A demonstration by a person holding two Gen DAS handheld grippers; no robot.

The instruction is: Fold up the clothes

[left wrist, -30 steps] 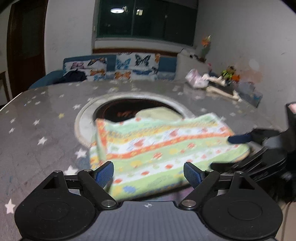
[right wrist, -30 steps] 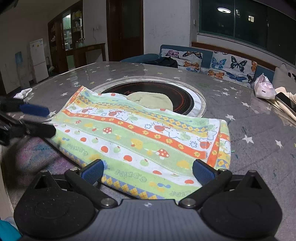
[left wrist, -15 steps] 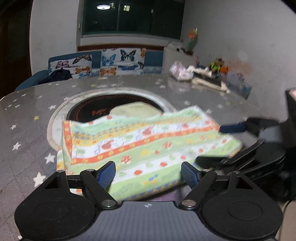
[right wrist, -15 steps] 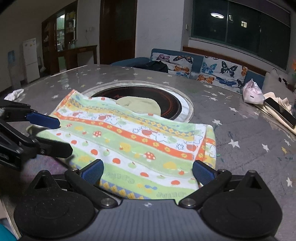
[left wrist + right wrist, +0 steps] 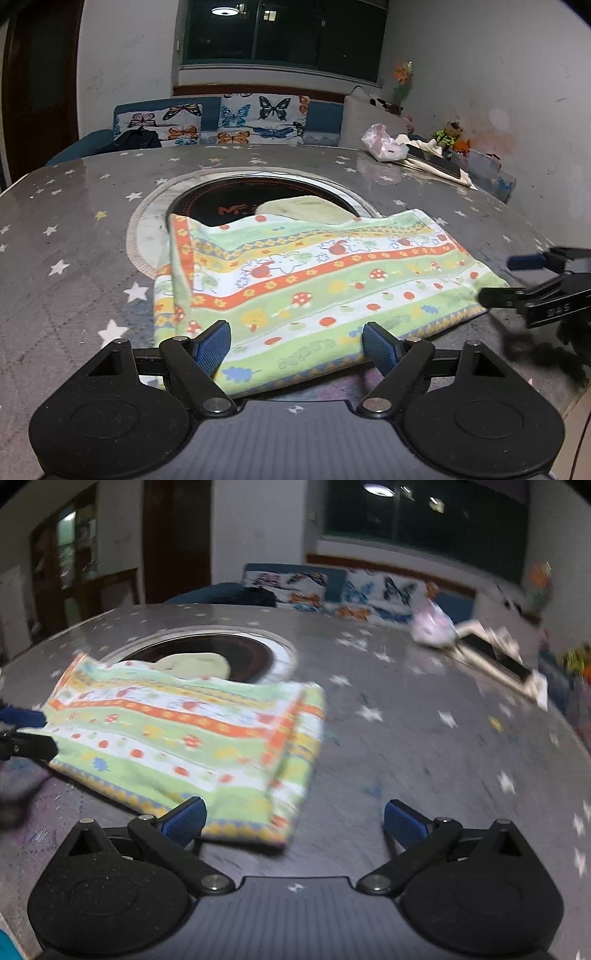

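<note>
A folded striped cloth (image 5: 314, 280) with mushroom and rabbit prints lies flat on the grey star-patterned table (image 5: 74, 240); it also shows in the right wrist view (image 5: 192, 734). My left gripper (image 5: 297, 347) is open and empty, its fingers over the cloth's near edge. My right gripper (image 5: 293, 821) is open and empty, over the cloth's right near corner and bare table. The right gripper also shows in the left wrist view (image 5: 517, 280), beside the cloth's right edge. The left gripper also shows in the right wrist view (image 5: 26, 731), at the cloth's left edge.
A round black hotplate (image 5: 236, 199) is set in the table behind the cloth, with a pale yellow cloth (image 5: 303, 208) on it. A pink bag (image 5: 380, 142), a phone and papers lie at the far right. A butterfly-print sofa (image 5: 240, 120) stands beyond the table.
The right wrist view has swung to the right, so the cloth now sits left of its fingers. The left gripper has shifted slightly; the cloth lies as before. Both stay open.
</note>
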